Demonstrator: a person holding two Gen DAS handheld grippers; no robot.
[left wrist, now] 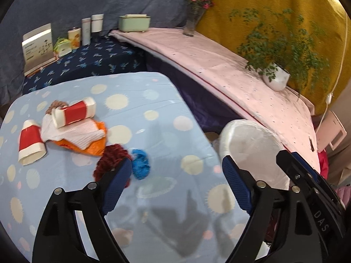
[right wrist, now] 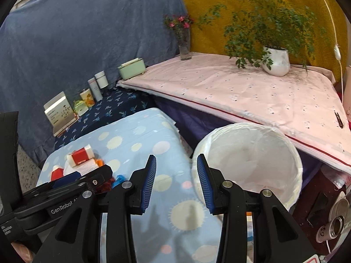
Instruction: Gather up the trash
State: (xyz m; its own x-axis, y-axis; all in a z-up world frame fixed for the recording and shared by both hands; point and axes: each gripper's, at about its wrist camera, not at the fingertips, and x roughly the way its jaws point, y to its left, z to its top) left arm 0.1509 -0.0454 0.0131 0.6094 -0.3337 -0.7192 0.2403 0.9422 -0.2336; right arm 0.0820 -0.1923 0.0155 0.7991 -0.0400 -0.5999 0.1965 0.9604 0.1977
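Blue yarn ball (left wrist: 140, 164) and maroon yarn (left wrist: 111, 162) sit just ahead of your left gripper (left wrist: 176, 173), jaws spread wide, empty. Right gripper (right wrist: 176, 180) is half open, empty, beside the white-lined bin (right wrist: 248, 164). Loose fluff could easily slip a sloppy pinch.

Behind the table I see a dark blue cloth (right wrist: 114, 109) with a light leaf pattern. On it stand a white box (right wrist: 59, 111), a printed tin (right wrist: 87, 97) and two pale bottles (right wrist: 98, 84) in a row against a grey-blue drape (right wrist: 87, 39). A mint green box (right wrist: 131, 68) sits at the corner of a pink sheet (right wrist: 252, 96). On this sheet I see a glass vase with pink flowers (right wrist: 183, 41) and a white pot with a green plant (right wrist: 276, 61), before a yellow cloth (right wrist: 208, 6).
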